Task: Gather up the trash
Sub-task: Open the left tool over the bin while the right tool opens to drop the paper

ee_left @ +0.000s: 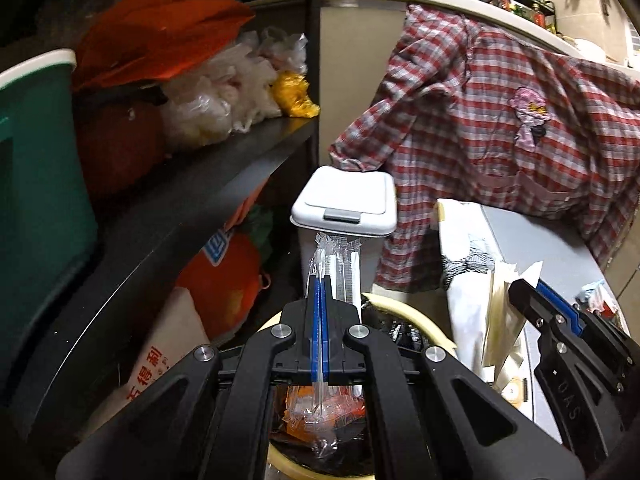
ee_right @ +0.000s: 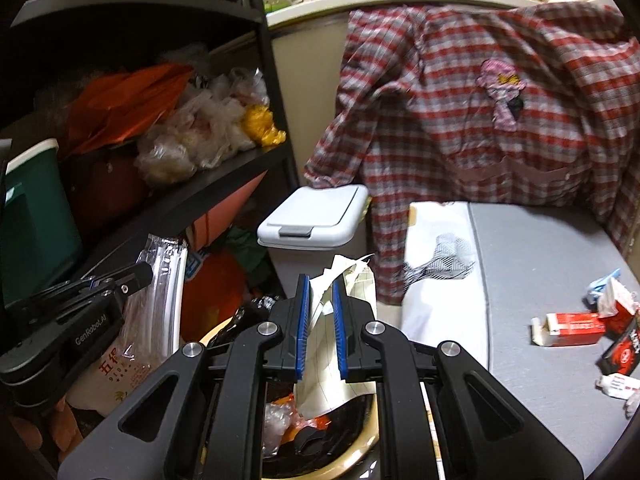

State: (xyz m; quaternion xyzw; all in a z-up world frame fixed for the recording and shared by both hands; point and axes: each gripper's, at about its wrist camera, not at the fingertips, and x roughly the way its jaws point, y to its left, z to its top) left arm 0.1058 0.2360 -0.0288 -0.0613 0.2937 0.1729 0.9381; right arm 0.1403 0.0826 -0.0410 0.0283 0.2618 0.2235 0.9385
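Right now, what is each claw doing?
Left gripper: closed on a clear plastic wrapper.
Right gripper: closed on crumpled paper.

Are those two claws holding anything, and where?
Left gripper pinches a clear plastic wrapper at mid-length. Right gripper clamps crumpled paper around its middle.

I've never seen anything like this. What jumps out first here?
Two black claws hover over a yellow bin of rubbish: the left claw pinches a clear plastic wrapper, the right claw grips crumpled paper. Behind them, a red checked shirt drapes over the counter, above a white lidded bin.
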